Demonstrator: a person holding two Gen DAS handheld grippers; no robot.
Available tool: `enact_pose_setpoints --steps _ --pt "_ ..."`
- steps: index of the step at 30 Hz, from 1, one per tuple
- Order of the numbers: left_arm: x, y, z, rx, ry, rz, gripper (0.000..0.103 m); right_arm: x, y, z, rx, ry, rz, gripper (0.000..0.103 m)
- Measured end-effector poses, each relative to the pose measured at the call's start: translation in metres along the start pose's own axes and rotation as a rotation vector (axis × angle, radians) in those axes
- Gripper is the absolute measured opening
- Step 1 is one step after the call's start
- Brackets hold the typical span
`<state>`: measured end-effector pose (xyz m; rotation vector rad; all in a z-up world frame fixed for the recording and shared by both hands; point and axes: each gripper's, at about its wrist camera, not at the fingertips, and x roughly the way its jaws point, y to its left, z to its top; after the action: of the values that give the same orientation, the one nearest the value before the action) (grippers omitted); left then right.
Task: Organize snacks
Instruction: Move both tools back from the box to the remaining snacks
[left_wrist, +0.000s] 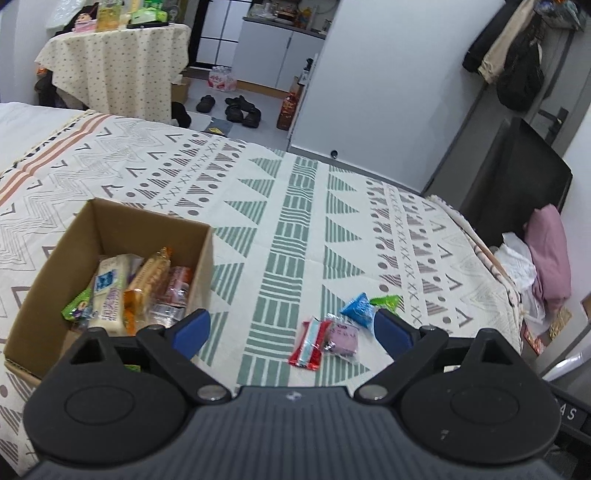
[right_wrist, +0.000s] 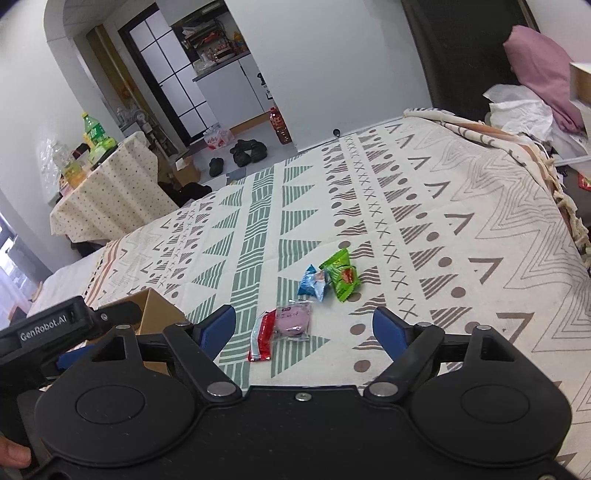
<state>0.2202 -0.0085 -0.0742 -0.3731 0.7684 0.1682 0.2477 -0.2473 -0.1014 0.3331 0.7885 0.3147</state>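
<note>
An open cardboard box (left_wrist: 110, 229) stands on the patterned bedspread (left_wrist: 295, 229), holding several snacks, among them a cream packet (left_wrist: 109, 291) and an orange one (left_wrist: 147, 280). My left gripper (left_wrist: 291, 328) hovers open just right of the box. Below its fingers on the spread lie a red packet (left_wrist: 310, 343) and a purple packet (left_wrist: 343, 338); a blue packet (left_wrist: 356, 306) and a green one (left_wrist: 386, 301) lie a little beyond. My right gripper (right_wrist: 304, 330) is open above the purple packet (right_wrist: 293, 321) and red packet (right_wrist: 260, 339), touching neither. Farther off are the blue packet (right_wrist: 314, 282) and green packet (right_wrist: 340, 273).
The box corner (right_wrist: 159, 306) and the other gripper's black housing (right_wrist: 48, 328) sit at the left of the right wrist view. A pink pillow (left_wrist: 546, 254) and white bags (left_wrist: 517, 258) crowd the bed's right edge. A cloth-covered table (left_wrist: 110, 66) and shoes (left_wrist: 240, 109) stand beyond the bed.
</note>
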Motion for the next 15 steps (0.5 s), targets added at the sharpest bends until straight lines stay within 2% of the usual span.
enact_pose_setpoints --steps 6,15 --pt "0.014 -0.010 -0.005 0.024 0.026 0.011 0.095 0.006 -0.015 -0.003 0.029 0.006 0.005 0.082" --pt "0.044 -0.021 -0.013 0.056 0.085 0.020 0.095 0.024 -0.037 -0.005 0.068 -0.004 0.033 0.092"
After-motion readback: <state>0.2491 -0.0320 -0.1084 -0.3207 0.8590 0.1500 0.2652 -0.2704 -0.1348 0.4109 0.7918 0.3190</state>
